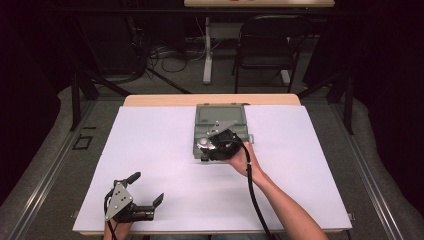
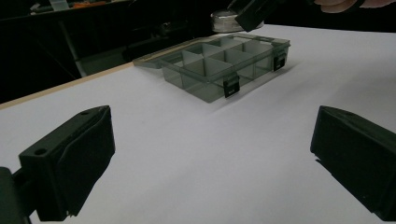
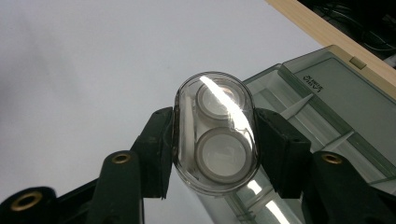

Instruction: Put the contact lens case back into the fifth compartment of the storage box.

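High view: left gripper [image 1: 150, 192] sits at the near-left corner of the white sheet [image 1: 165, 165], close to the near edge, jaws spread wide with nothing between them. Left gripper view confirms it: both black jaws far apart over bare sheet, wide open room ahead up to the box. The hand holding it is cut off at the bottom edge of the high view.

Right forearm [image 1: 285, 210] comes in from bottom right, cable trailing along it. Right gripper [image 1: 212, 145] is over the near-left part of the compartment box [image 1: 220, 122], which lies at the far centre of the sheet, lid folded back flat toward the far table edge [image 1: 210, 100].

Right gripper view: jaws closed on the sides of a clear oval capsule [image 3: 215, 133], pads touching it left and right. Two round whitish discs visible inside; what they are, can't tell. Glare streak across the cap. Capsule hangs over the box's edge, part over white sheet, part over a compartment; whether it touches the box is not readable.

Left gripper view: box [image 2: 224, 63] has empty-looking divided cells, two dark latches on the near wall. Right gripper and hand are cropped at the top of that view.

Beyond the table: a dark chair [image 1: 270, 45], cables on the floor, all dim.
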The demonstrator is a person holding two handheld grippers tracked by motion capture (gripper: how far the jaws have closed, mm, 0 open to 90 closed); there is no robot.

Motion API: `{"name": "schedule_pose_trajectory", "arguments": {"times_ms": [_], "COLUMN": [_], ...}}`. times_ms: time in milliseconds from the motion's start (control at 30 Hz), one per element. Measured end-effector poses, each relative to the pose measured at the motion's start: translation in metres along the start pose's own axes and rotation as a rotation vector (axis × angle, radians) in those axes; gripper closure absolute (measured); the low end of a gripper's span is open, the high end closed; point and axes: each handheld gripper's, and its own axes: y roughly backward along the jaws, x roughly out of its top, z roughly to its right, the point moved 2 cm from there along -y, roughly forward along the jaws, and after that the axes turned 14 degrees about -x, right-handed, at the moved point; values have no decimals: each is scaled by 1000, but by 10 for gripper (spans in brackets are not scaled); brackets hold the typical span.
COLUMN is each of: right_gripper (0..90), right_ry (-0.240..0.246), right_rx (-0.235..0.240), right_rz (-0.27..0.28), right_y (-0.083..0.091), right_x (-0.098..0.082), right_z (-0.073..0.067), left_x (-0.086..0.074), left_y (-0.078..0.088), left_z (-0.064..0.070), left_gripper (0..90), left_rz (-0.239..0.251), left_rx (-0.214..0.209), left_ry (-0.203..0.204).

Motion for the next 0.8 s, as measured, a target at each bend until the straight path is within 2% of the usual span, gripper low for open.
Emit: {"name": "schedule_pose_trajectory", "arguments": {"times_ms": [433,800], "right_gripper": [490,490], "right_ry": [5,-18], "right_rx": [-12,-26], "right_rz": [-29,-57], "right_y": [-12,-22], "right_x": [8,8], "right_z": [-2,0], "left_x": [0,0], "left_y": [-1,0], "left_z": [-1,-1], "left_gripper": [0,0], "left_rz": [1,7], "left_rx": [1,7], "left_ry": [2,-1]}}
